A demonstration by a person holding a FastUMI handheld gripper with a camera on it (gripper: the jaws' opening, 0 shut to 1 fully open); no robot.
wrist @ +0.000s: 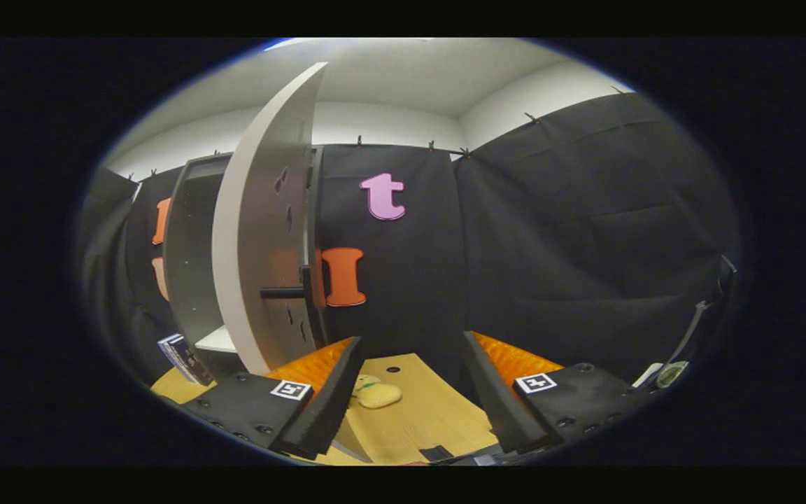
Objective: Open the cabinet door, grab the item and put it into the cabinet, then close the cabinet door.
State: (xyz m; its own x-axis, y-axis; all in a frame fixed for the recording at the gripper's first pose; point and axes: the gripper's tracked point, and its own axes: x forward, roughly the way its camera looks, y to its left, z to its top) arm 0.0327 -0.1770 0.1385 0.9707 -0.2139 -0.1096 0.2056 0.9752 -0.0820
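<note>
The cabinet [189,266] stands to the left of my fingers, and its pale door [263,231] is swung open toward me, edge-on, with a dark bar handle [283,292] on it. A white shelf [220,340] shows low inside the cabinet. My gripper [410,350] is open with nothing between its fingers, held above the wooden table [431,413]. A small yellow soft toy [375,393] lies on the table, low between the fingers and close to the left finger [336,378].
A dark box-like item [182,357] leans on the table by the cabinet's foot. A dark stand with a small round part [683,357] rises at the right. The black cloth wall hangs close behind the table.
</note>
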